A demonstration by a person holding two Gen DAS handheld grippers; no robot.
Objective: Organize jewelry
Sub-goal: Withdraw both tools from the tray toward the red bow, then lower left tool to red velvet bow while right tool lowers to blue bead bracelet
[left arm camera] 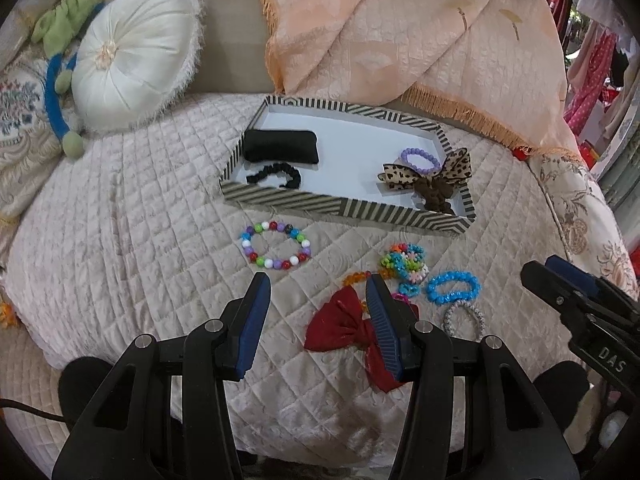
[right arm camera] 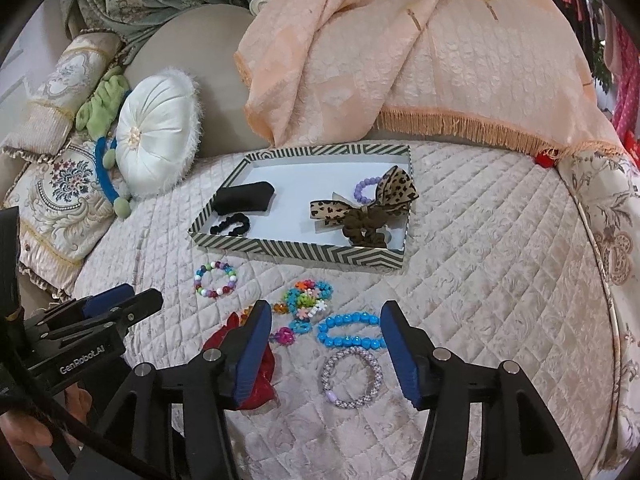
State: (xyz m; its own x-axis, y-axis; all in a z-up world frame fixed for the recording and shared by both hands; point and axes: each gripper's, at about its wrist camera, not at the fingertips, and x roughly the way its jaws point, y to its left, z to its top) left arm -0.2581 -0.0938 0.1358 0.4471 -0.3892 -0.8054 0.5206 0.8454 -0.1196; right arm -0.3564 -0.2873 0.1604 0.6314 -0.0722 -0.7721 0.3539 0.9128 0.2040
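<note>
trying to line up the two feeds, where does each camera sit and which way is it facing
Left wrist: sits behind the open left tongs, facing the striped tray over the red bow; the right tongs show at the right edge.
Right wrist: sits behind the open right tongs, above the blue bracelet and silver bracelet; the left tongs show lower left.
Shared: tray, multicolour bead bracelet, white round cushion.

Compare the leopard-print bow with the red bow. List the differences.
The leopard-print bow lies inside the striped box; the red bow lies outside it on the quilted bed cover.
The leopard-print bow is tan with dark spots; the red bow is one plain colour.
The leopard-print bow is in clear view; the red bow is partly hidden behind the left gripper.
Both are fabric bows.
</note>
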